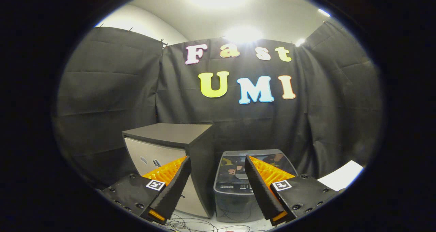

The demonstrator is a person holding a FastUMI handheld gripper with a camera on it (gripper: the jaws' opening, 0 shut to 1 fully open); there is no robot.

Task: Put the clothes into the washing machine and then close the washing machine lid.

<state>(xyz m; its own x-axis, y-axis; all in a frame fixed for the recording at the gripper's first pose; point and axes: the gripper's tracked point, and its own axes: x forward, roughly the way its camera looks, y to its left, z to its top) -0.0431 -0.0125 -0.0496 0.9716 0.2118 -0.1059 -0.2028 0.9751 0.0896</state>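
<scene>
now | hand-held gripper [217,162] wide open, empty | washing machine [250,187] lid down

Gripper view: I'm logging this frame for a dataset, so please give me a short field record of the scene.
tongs: open, fingers spread, holding nothing
washing machine: grey, beyond the fingers, lid down
cabinet: dark-topped, beside the washing machine, touching or apart unclear
cables: loose on the floor, in front of both units
white sheet: off to the washing machine's far side
clothes: none identified
</scene>
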